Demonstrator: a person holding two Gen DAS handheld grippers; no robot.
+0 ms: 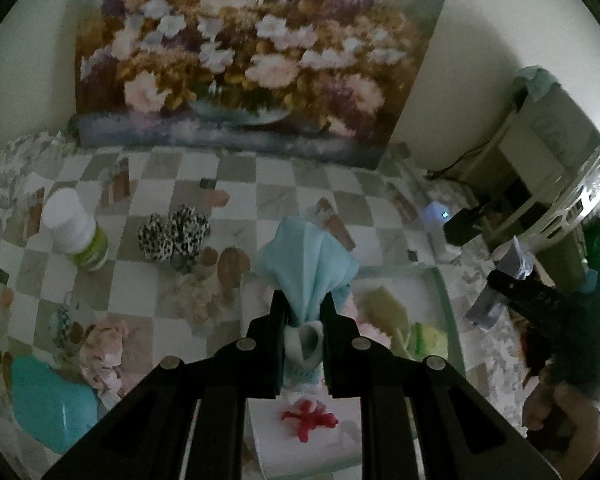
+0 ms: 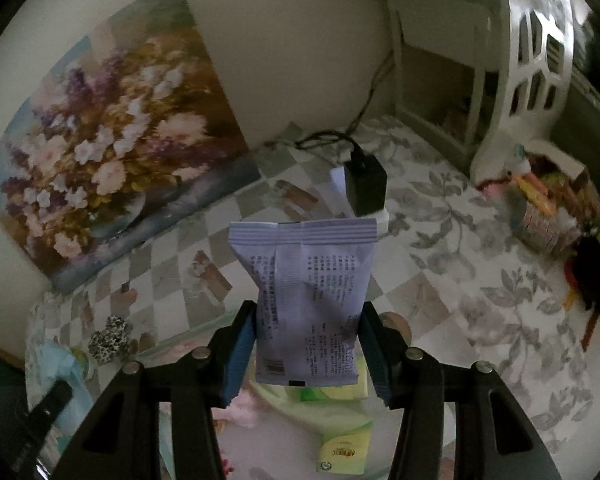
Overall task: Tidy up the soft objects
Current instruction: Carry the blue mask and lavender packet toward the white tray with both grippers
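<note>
Above the pale shallow tray (image 1: 440,292) on the checkered counter (image 1: 260,184), the left gripper (image 1: 303,312) pinches a light-blue soft cloth (image 1: 306,264) at 12 o'clock, while the right gripper (image 2: 308,344) clamps a lavender plastic packet (image 2: 308,292).

Light-blue cloth (image 1: 306,264) bunched upright, pinched at its lower end. Lavender printed packet (image 2: 306,300) upright, back side facing camera, clamped at both edges. Leopard-print scrunchies (image 1: 174,236) lie on the checkered worktop (image 1: 260,200).
</note>
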